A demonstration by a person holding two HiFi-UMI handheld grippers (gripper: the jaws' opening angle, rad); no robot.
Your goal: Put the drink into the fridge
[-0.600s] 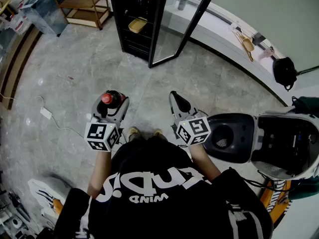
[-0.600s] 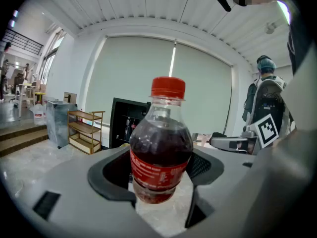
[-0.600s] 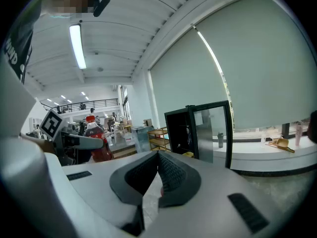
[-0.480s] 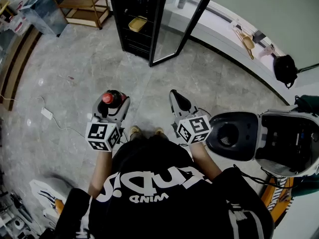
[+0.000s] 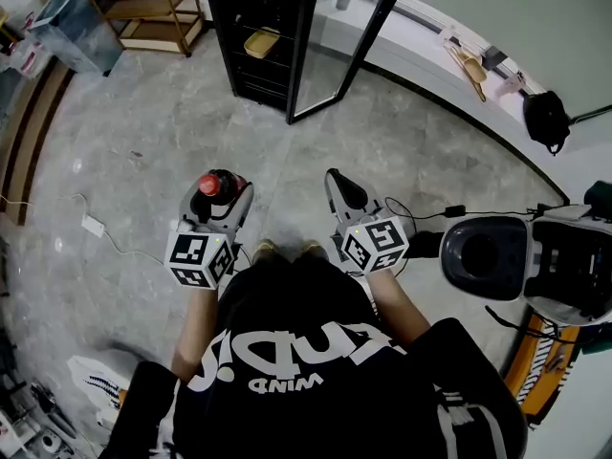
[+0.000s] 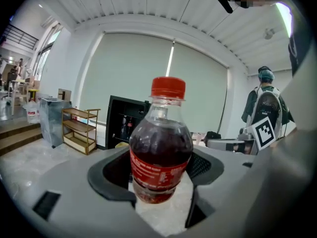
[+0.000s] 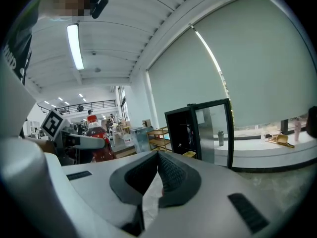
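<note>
Left gripper grasps the drink bottle: upright, red cap, red label, dark liquid. The pads press on its lower body and the jaws stand wide. The bottle is held above the floor, in front of the person. Right gripper is clenched, jaws together, nothing between them. Fridge stands at the floor's far edge, its glass door open, well apart from both grippers.
</note>
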